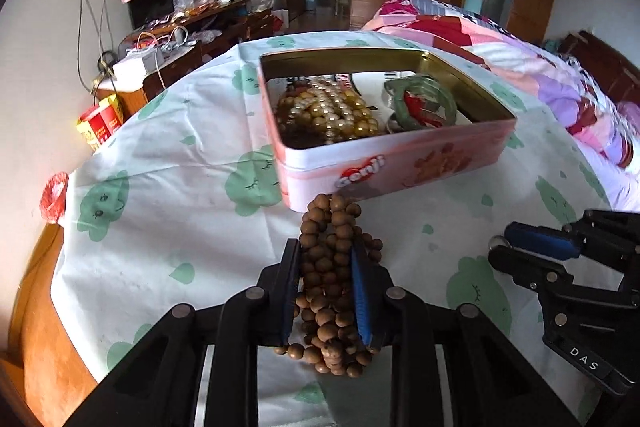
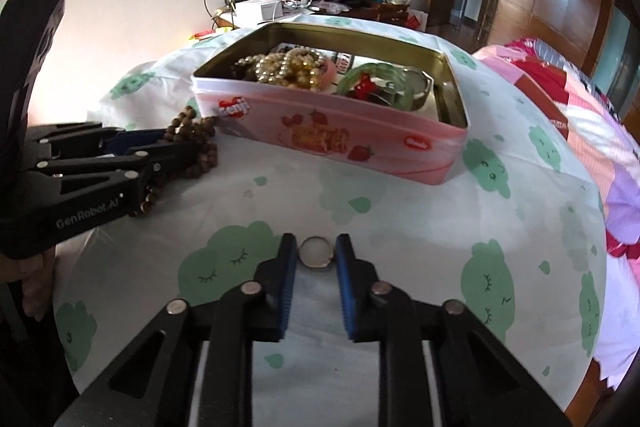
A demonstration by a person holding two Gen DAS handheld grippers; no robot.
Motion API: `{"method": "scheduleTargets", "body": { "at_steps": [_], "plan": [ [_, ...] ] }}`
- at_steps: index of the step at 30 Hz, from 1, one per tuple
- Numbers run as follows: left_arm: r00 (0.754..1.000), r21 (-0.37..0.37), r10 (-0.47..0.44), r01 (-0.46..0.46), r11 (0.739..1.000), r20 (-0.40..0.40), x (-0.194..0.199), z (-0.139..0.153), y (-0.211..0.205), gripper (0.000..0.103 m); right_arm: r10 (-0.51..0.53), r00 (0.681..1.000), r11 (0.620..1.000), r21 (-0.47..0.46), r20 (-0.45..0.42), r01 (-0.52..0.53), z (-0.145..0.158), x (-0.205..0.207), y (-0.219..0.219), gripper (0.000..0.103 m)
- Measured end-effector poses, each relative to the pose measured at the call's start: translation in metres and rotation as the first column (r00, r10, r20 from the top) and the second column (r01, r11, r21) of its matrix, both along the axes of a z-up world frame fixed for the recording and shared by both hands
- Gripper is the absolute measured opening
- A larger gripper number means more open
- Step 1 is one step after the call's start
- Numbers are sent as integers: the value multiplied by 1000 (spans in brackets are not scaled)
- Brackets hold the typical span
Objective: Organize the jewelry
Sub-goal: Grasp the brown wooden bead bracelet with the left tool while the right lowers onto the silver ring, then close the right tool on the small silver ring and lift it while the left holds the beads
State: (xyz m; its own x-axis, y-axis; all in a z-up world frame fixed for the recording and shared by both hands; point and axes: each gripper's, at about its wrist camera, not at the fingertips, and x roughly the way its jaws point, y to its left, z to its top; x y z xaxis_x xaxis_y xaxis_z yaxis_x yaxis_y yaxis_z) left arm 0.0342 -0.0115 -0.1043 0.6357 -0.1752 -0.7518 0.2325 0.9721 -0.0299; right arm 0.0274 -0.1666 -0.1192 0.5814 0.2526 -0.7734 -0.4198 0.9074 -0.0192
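Observation:
My left gripper point(image 1: 326, 245) is shut on a bunched strand of brown wooden beads point(image 1: 328, 291), which lies on the cloth just in front of the pink tin box point(image 1: 400, 163). The open tin holds pale golden bead strands point(image 1: 332, 111) and a green bangle point(image 1: 428, 99). In the right wrist view my right gripper point(image 2: 316, 247) is low over the cloth, its blue pads closed against a small metal ring point(image 2: 320, 266). The tin point(image 2: 320, 131) stands beyond it, and the left gripper point(image 2: 188, 147) with the brown beads point(image 2: 192, 125) is at the left.
A white cloth with green cartoon prints point(image 1: 180, 187) covers the round table, whose wooden edge point(image 1: 40, 307) shows at the left. A bed with a pink quilt point(image 1: 560, 87) lies to the right. A cluttered dresser point(image 1: 192, 27) stands behind.

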Motion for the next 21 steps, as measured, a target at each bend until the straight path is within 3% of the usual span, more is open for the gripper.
{"method": "scheduleTargets", "body": {
  "at_steps": [14,21],
  "plan": [
    [999,-46,-33,34,998,17,-5,10,-5,18,-32,999,998,52,30,30,8,0,-8,21],
    [997,-69,-42,46,997,65,-12,31,-5,18,-42,998,997,62,53,39,17,0,-11,21]
  ]
}}
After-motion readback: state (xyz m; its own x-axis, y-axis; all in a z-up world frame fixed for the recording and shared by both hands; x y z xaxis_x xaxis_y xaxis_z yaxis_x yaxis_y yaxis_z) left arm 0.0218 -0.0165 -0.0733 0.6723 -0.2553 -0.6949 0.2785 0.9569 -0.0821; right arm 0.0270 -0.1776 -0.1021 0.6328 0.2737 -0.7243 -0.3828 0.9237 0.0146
